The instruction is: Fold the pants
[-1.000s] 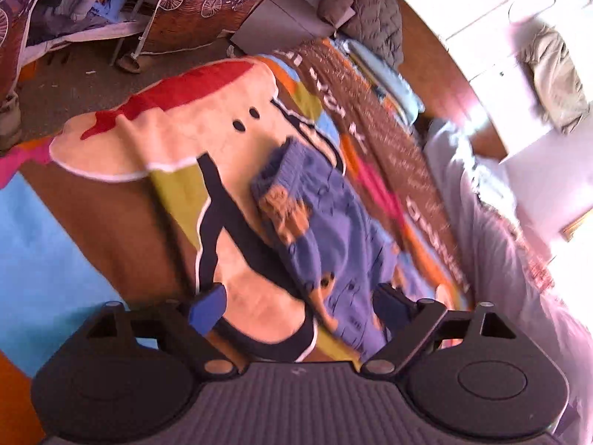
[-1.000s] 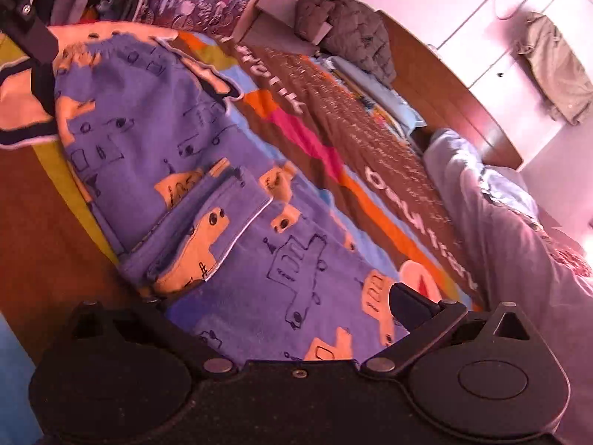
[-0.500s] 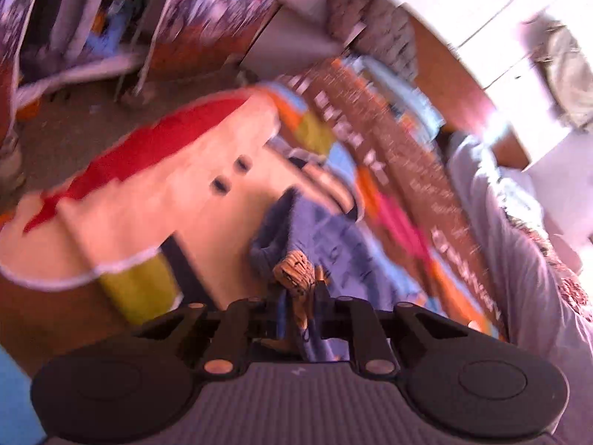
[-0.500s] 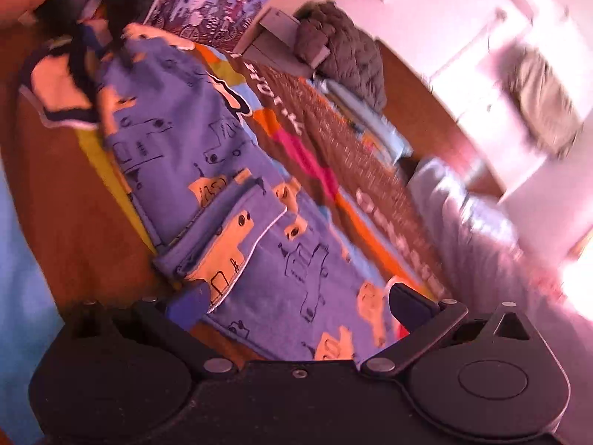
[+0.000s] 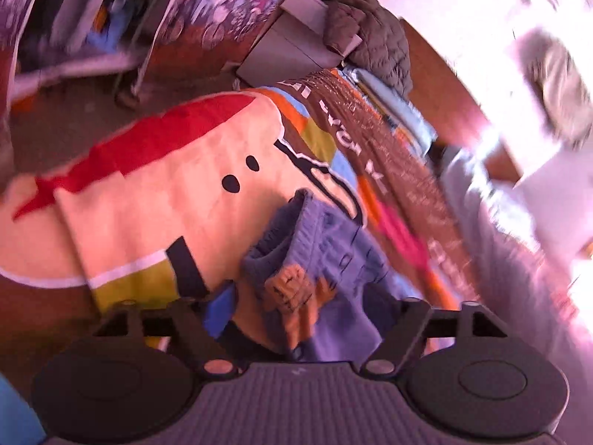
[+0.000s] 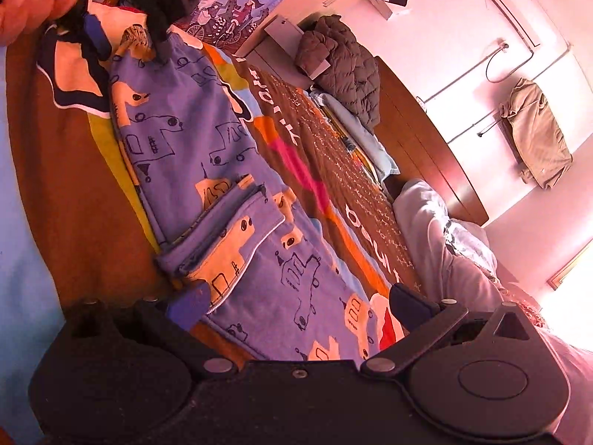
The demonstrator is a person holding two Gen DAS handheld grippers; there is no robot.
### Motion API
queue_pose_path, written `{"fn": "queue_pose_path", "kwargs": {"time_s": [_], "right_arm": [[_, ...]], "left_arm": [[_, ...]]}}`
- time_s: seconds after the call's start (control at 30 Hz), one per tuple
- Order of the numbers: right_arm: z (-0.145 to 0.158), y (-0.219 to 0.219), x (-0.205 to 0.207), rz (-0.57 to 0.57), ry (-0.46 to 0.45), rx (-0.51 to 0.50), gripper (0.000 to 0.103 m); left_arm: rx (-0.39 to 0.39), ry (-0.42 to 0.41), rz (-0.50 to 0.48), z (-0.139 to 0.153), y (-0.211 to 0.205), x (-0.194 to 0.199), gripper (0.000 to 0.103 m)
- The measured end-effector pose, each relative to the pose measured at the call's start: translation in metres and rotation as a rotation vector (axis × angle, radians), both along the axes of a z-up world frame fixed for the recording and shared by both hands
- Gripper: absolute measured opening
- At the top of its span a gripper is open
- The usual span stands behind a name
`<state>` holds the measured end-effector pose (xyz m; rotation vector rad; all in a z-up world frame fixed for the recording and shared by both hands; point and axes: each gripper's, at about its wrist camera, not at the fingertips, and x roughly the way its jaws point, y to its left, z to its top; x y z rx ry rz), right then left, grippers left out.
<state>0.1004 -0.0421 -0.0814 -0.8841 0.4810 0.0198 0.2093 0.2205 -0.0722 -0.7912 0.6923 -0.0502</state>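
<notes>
- The pants (image 6: 207,170) are soft knit kid's pants, purple-blue with hand-drawn-looking black outline cars and pale orange blocky shapes all over. There's a ribbed, gathered cuff (image 5: 281,237) at the far end and a folded-over flap with a thin white edge near the right tongs (image 6: 296,306).
- They lie flat on the bed, on a fuzzy cartoon blanket (image 5: 148,200) with big patches of cream, red, olive, brown and light blue, plus thick dark outlines.
- Long axis: in the right wrist view the pants run from right between the right tongs away to the far upper left, ending at the left tongs (image 6: 122,42). So one end sits at each tool.
- Right tongs: spread wide, nothing pinched. The blue pad on the left sits just at the pants' white-piped edge, the dark pad on the right is over the blanket just past the fabric, and the fabric lies between them.
- Left tongs (image 5: 300,304): have just been opening and now stand wide apart, released. The bunched cuff end, with an orange printed patch, sits between the fingers, a bit scrunched and raised. The view is blurry.
- A hand (image 6: 26,7) shows at the far top left, on the left tool.
- Beyond the pants there's a brown blanket with lettering, a quilted puffy jacket (image 6: 344,70) and a wooden headboard.
</notes>
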Motion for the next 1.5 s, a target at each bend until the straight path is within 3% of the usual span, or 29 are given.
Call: {"fn": "queue_pose_path", "kwargs": {"time_s": [0.1,0.17,0.2,0.23,0.3,0.4,0.5,0.57,0.67,0.77,0.87,0.97,1.0,1.07,1.17,1.37,1.47,1.5], "right_arm": [[0.001,-0.002,0.002,-0.003,0.011,0.019,0.102],[0.002,-0.003,0.003,-0.005,0.018,0.030,0.102],[0.003,-0.004,0.003,-0.006,0.022,0.036,0.102],[0.003,-0.004,0.004,-0.007,0.027,0.043,0.102],[0.004,-0.005,0.004,-0.008,0.029,0.048,0.102],[0.003,-0.004,0.004,-0.006,0.023,0.041,0.102],[0.004,-0.005,0.004,-0.006,0.015,0.049,0.102],[0.019,-0.015,0.004,-0.008,0.006,0.146,0.102],[0.054,-0.038,0.009,-0.006,-0.029,0.374,0.102],[0.066,-0.045,0.039,-0.032,0.003,0.409,0.102],[0.054,-0.044,0.077,-0.054,0.051,0.378,0.102],[0.030,-0.042,0.115,-0.133,0.206,0.376,0.102],[0.023,-0.044,0.126,-0.197,0.244,0.390,0.102],[0.023,-0.057,0.136,-0.296,0.262,0.513,0.102],[0.029,-0.074,0.135,-0.380,0.248,0.656,0.102],[0.044,-0.075,0.102,-0.365,0.193,0.670,0.102],[0.051,-0.077,0.076,-0.312,0.171,0.648,0.102],[0.052,-0.076,0.066,-0.297,0.167,0.632,0.102]], "left_arm": [[-0.062,0.000,0.036,-0.008,0.009,0.004,0.087],[-0.059,0.009,0.062,-0.009,0.008,0.004,0.082],[-0.044,0.023,0.086,-0.008,0.007,0.005,0.066],[-0.019,0.052,0.130,-0.009,0.006,0.004,0.033],[-0.025,0.086,0.166,-0.015,0.010,0.005,0.024],[-0.136,0.080,0.220,-0.019,0.018,-0.005,0.018],[-0.151,0.081,0.253,-0.014,0.019,-0.016,0.017],[-0.144,0.074,0.257,-0.007,0.018,-0.022,0.017],[-0.049,0.017,0.216,0.010,0.012,-0.025,0.016],[0.061,-0.032,0.187,0.023,0.002,-0.025,0.016],[0.097,-0.039,0.181,0.026,-0.005,-0.029,0.016],[0.169,-0.083,0.142,0.029,-0.012,-0.032,0.016],[0.181,-0.090,0.133,0.028,-0.012,-0.033,0.016],[0.149,-0.089,0.124,0.027,-0.007,-0.038,0.016],[0.103,-0.095,0.114,0.025,0.001,-0.045,0.016],[0.161,-0.069,0.091,0.025,-0.004,-0.038,0.017],[0.163,0.014,0.107,0.019,-0.003,-0.029,0.031],[0.151,0.055,0.108,0.015,-0.001,-0.025,0.043]]}}
